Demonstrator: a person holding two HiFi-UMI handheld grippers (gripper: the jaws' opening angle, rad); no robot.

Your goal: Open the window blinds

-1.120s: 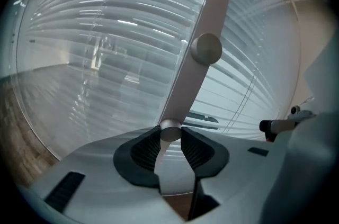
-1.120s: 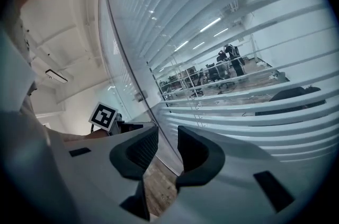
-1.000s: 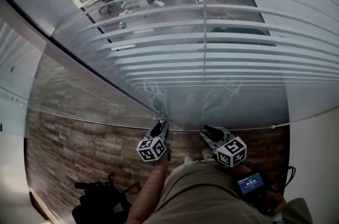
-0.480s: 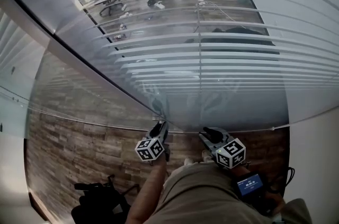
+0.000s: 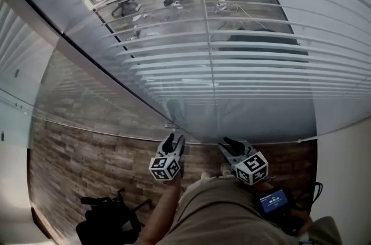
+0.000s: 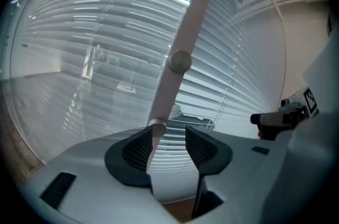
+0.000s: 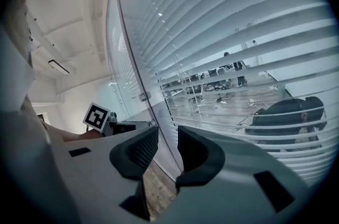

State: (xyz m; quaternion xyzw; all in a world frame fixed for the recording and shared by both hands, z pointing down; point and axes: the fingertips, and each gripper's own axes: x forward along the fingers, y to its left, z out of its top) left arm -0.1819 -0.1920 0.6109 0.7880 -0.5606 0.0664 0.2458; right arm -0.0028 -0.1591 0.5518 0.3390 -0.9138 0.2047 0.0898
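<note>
Head view, nearest first: the person's beige clothing (image 5: 220,212) fills the bottom edge, with a small dark device with a lit blue screen (image 5: 272,201) at the right hip. A black office chair (image 5: 104,222) sits low on the left, over the brown wood-plank floor (image 5: 81,151).

Just beyond, both tools point at the glass. The left gripper (image 5: 172,141) is open, and its jaws have just been spreading. In the left gripper view (image 6: 168,141) the pale round tilt wand (image 6: 188,27) slants down from the upper right. Its capped lower end sits right at the tip of the left pad, inside the gap, and the pads are not pinching it.

The right gripper (image 5: 230,143) is just to the right, also open. The right gripper view (image 7: 168,146) shows a narrow gap with nothing in it, only floor and the edge of the glass beyond.

Farther out, the white slatted window blinds (image 5: 232,58) hang across the pane ahead of both grippers. The slats are tilted enough that office chairs and a wooden floor show through on the far side.
</note>
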